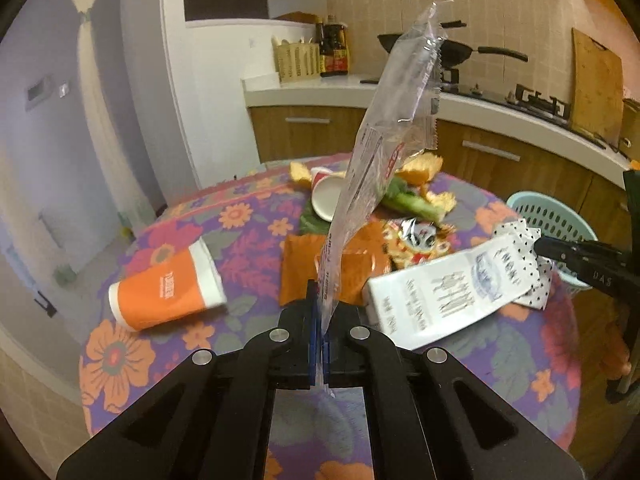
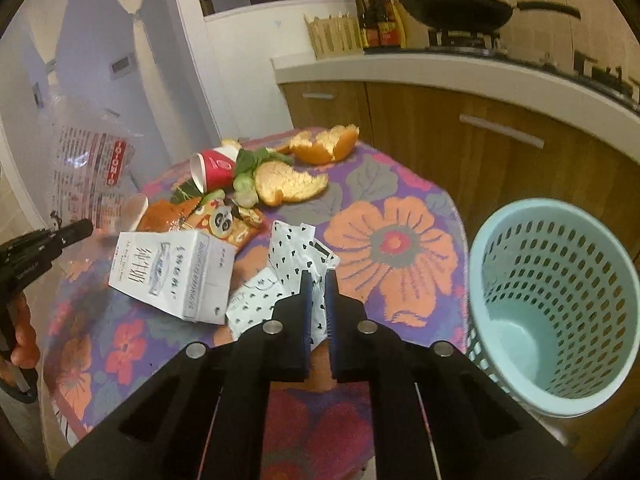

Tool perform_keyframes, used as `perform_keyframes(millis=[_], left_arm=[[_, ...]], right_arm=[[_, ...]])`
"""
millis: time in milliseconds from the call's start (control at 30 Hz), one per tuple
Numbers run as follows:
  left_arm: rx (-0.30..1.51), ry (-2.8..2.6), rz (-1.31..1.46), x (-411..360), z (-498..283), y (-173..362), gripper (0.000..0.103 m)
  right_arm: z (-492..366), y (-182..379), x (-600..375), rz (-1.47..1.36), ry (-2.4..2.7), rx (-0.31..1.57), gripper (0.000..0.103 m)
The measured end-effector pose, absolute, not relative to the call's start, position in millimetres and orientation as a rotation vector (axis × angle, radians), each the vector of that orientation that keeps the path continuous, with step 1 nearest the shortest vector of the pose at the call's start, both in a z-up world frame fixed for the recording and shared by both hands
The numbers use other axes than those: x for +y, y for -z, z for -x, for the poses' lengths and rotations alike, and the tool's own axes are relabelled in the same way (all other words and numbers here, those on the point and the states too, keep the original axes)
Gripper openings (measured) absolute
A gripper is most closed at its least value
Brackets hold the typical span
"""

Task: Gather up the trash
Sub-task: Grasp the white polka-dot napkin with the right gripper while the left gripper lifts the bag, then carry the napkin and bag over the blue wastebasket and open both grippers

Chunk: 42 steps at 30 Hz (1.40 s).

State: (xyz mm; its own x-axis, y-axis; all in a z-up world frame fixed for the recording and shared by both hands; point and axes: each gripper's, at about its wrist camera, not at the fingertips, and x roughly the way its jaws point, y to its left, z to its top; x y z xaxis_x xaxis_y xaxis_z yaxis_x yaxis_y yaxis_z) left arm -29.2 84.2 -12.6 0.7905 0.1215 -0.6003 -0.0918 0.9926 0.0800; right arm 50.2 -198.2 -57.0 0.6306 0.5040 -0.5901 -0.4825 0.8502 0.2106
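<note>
Left claw (image 1: 320, 312) pinched on clear plastic bag (image 1: 384, 152), bag held up. Right claw (image 2: 318, 292) pinched on dotted wrapper (image 2: 292, 248) beside blue basket (image 2: 552, 300).

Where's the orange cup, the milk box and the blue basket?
Orange cup (image 1: 166, 294), left wrist view, middle of its side.
Milk box (image 1: 444, 294), left wrist view, printed front.
Blue basket (image 2: 560, 264), right wrist view, inner wall.

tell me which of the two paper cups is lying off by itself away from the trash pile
The orange cup, lying on its side alone on the tablecloth. The red cup is wedged into the pile against the orange peels and greens.
</note>
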Motion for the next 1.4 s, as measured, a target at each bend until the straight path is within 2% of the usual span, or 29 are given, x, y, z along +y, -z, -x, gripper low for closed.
perform_keyframes(millis=[333,633,667,733,767,800,833,1400], left_arm=[[0.608,-0.101,-0.055,65.9,28.1,-8.2,0.0],[0.599,-0.077,-0.081,44.3,25.4,-12.9,0.0],[0.603,-0.077,-0.081,44.0,26.0,-11.4,0.0],[0.606,-0.077,-0.082,44.1,26.9,-9.4,0.0],[0.606,-0.078,-0.082,44.8,27.8,-8.6,0.0],[0.605,-0.078,-0.08,45.6,28.5,-8.5,0.0],[0.604,-0.078,-0.075,47.1,29.6,-8.4,0.0],[0.609,-0.085,-0.042,63.2,31.2,1.1,0.0]], right_arm=[[-31.3,20.9,-204.1,0.051,-0.513,0.537,0.002],[-33.7,19.4,-202.0,0.042,-0.575,0.554,0.003],[-36.3,20.8,-203.4,0.017,-0.612,0.572,0.005],[-39.9,24.0,-202.6,-0.009,-0.659,0.605,0.016],[-40.6,25.4,-201.1,-0.013,-0.664,0.615,0.036],[-40.8,26.9,-199.8,-0.02,-0.664,0.621,0.068],[-39.2,27.4,-199.4,-0.028,-0.662,0.613,0.075],[-16.9,51.1,-159.7,0.194,-0.665,0.662,0.075]])
